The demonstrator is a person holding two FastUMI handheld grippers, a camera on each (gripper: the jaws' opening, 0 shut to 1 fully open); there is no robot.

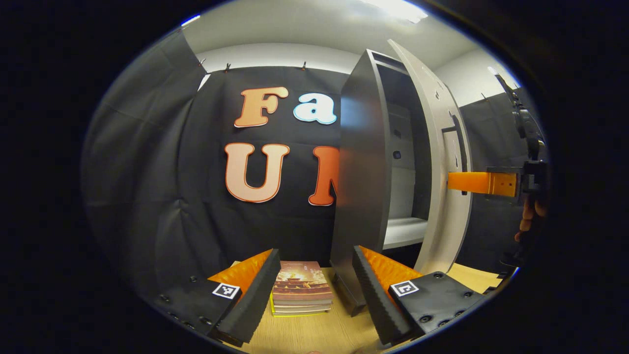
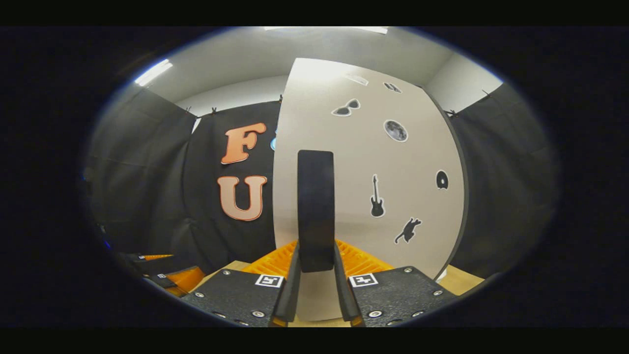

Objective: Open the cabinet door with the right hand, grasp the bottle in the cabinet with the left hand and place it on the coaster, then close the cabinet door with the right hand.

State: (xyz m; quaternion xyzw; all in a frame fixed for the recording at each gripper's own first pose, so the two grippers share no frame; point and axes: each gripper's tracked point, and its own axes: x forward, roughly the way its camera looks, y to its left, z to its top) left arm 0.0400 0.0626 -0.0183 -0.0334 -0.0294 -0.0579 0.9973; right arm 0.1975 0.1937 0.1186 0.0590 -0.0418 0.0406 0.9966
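Note:
The grey cabinet [image 1: 358,172] stands on the wooden table with its pale door [image 1: 442,147] swung partly open. A white shelf [image 1: 403,228] shows in the gap. In the left gripper view my right gripper [image 1: 459,181] reaches in from the right and holds the dark door handle [image 1: 459,142]. In the right gripper view the sticker-covered door [image 2: 393,196] is right ahead, and my right gripper [image 2: 316,250] is shut on the vertical handle [image 2: 315,196]. My left gripper [image 1: 315,255] hangs open and holds nothing, low in front of the cabinet's left side.
A small stack of books [image 1: 300,290] lies on the table [image 1: 314,334], just ahead between the left fingers and left of the cabinet's base. A hand [image 1: 533,216] holds the right gripper at the far right. Black cloth walls stand behind.

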